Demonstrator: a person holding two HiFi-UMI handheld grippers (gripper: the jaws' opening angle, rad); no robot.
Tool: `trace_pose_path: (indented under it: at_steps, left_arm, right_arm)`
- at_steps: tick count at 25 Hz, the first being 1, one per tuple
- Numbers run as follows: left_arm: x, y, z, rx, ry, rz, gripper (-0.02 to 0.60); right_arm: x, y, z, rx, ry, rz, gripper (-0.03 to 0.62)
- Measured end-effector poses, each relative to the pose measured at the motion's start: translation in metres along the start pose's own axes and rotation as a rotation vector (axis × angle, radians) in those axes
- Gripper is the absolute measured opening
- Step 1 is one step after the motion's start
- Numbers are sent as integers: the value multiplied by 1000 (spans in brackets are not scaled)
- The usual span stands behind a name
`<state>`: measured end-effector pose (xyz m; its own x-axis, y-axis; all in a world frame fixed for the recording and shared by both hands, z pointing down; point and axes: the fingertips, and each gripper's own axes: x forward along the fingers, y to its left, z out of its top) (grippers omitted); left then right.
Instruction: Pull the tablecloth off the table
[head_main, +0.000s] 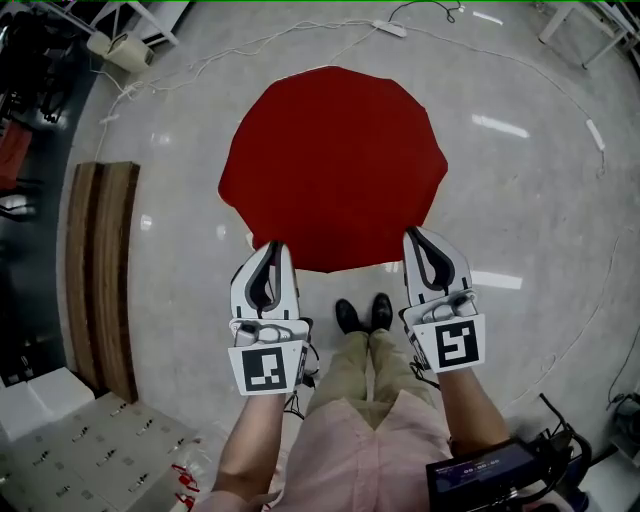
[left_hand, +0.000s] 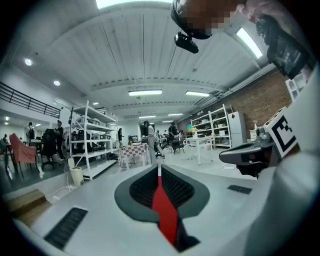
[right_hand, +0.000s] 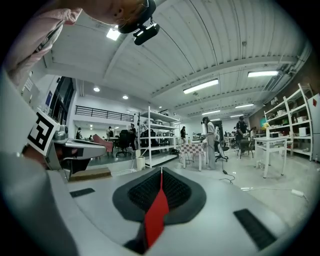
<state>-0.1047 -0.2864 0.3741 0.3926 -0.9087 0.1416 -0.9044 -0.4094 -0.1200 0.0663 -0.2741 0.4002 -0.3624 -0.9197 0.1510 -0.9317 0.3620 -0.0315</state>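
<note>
The red tablecloth (head_main: 335, 165) lies spread out ahead of the person, over the shiny grey floor (head_main: 530, 200) — what is under it is hidden. Its near edge is pinched at two spots: the left tool (head_main: 272, 247) clamps one, the right tool (head_main: 413, 234) the other, red cloth squeezed between each pair of jaws.

No legible words, brands or numbers. Only coded signs: left square marker (head_main: 266, 368) on the cube of the left tongs (head_main: 272, 246), right square marker (head_main: 457, 344) on the right tongs (head_main: 414, 234). Device screen (head_main: 480, 468) shows lit characters, too small to read.
</note>
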Motion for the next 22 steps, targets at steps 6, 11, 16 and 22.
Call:
trace_pose_path:
  at_steps: [6,11,16,22]
  left_arm:
    - [-2,-2,-44,-28,36,-34,28]
    - [-4,-3,-84,-43,56,-59,28]
    - [-7,-6,-127,-41,77,-84,28]
    - [-1,-8,-173,-39,89,-116,91]
  right_arm:
    - [6,17,-35,-1,6,21,20]
    - [10,26,-77,1,44,35,20]
    - [9,32,-118,-6,73,55,20]
    - [14,36,-158,-39,86,77,35]
